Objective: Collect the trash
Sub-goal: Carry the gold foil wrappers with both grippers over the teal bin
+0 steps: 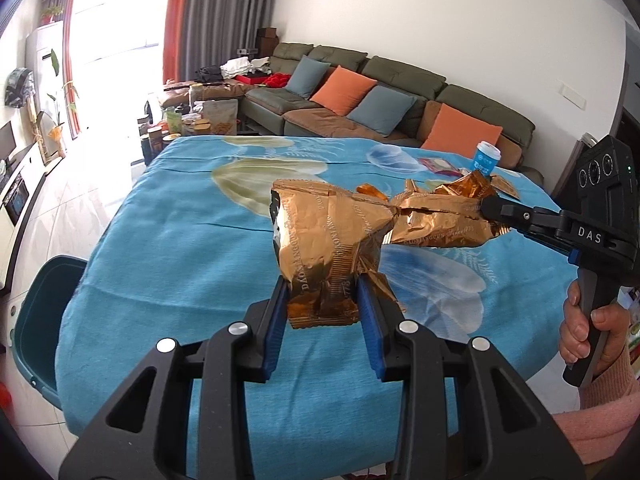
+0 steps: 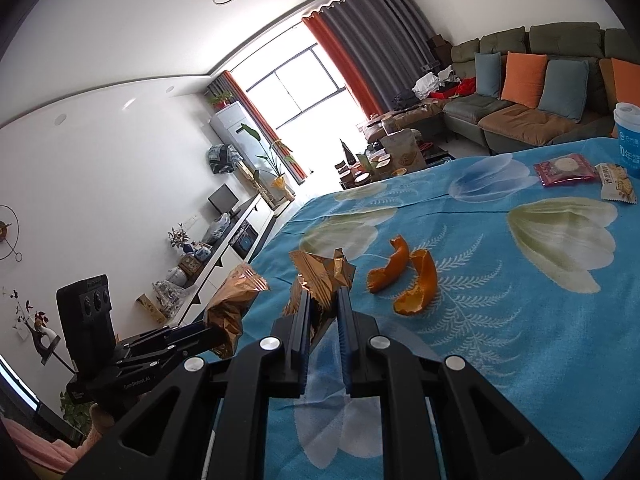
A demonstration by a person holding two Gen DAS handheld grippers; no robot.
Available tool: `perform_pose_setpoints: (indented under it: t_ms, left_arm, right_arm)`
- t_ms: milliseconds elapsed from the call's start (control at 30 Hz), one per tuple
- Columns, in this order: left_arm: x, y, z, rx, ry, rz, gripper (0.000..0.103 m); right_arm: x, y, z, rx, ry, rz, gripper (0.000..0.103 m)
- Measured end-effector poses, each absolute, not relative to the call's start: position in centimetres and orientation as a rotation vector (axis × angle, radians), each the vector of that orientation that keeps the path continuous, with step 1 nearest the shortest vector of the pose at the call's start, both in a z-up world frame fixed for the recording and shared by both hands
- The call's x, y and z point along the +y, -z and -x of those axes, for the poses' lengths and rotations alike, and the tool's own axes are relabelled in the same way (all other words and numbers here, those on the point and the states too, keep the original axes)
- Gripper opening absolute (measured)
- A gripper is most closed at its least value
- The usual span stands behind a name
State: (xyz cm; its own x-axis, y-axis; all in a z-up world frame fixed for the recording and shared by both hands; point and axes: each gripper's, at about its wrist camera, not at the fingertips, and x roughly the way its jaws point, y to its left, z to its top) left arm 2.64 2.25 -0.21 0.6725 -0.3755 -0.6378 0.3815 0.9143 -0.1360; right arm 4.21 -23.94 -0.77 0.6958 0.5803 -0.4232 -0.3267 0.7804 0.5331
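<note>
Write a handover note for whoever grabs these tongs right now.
Left tongs: shut on a gold foil wrapper, held above the table.
Right tongs: shut on a second gold wrapper, also held up.
Teal bin: beside the table's left edge; nothing visibly dropped in yet.
Still on the blue cloth: two orange peel pieces, a pink snack packet, a white cracker packet, a blue paper cup.
Left to do: bin both wrappers, then probably clear the rest.

Left tongs (image 1: pixel 322 300): black angular frame, blue finger pads, round silver screws; right tongs (image 2: pixel 324 300) alike, "DAS" in white on its side; bare-skinned hand (image 1: pixel 592 330), pink sleeve (image 1: pixel 600 420).
</note>
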Motion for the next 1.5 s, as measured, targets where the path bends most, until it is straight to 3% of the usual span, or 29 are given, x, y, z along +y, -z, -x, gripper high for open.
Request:
perform_pose_setpoints:
  t_ms: [1500]
  left_arm:
    - [13.7, 0.0, -2.0, 0.701, 0.174, 0.083, 0.034]
  right_arm:
    - [-11.4, 1.3, -10.9, 0.72, -0.788, -0.401, 0.011]
